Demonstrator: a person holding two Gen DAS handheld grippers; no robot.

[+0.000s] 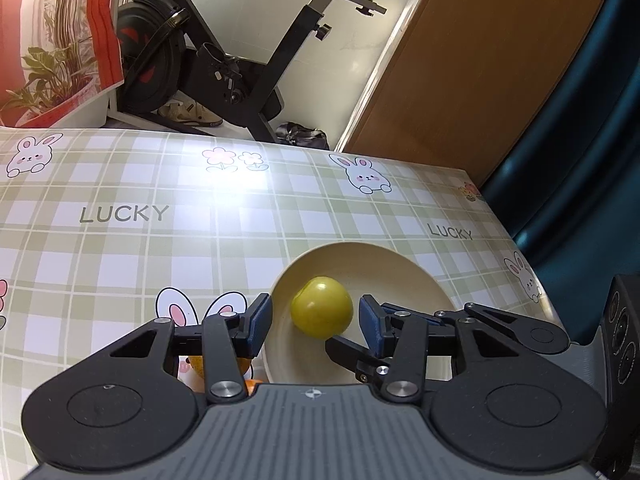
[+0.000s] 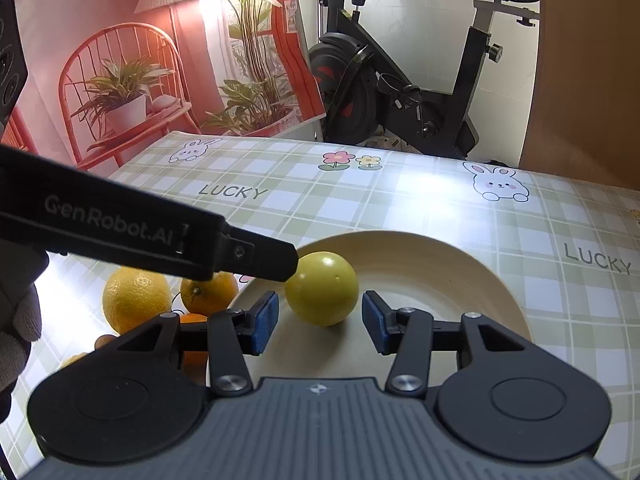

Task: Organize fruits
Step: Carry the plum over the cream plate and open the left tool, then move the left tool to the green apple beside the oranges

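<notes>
1. Left wrist view: the left gripper (image 1: pixel 316 318) has its blue-padded fingers (image 1: pixel 258 322) apart, with the round yellow-green fruit (image 1: pixel 322 307) lying between and just beyond the tips; neither pad touches it.
2. The fruit rests inside the shallow cream-coloured round plate (image 1: pixel 400 280), which sits on the green-and-white checked tablecloth printed with rabbits (image 1: pixel 160 240).
3. Under the left finger, a bit of orange fruit (image 1: pixel 244 364) peeks out (mostly hidden by the linkage).
4. Right wrist view: the right gripper (image 2: pixel 320 322) likewise has its fingers apart, and the same fruit sits between the tips, nearer the left pad, with gaps on both sides.
5. The other gripper's black finger reaches in from the left, its tip at the fruit's upper left (contact unclear).
6. Left of the left finger, off the plate, lie a large yellow-orange citrus (image 2: pixel 136 298) and a smaller orange (image 2: pixel 210 292).
</notes>
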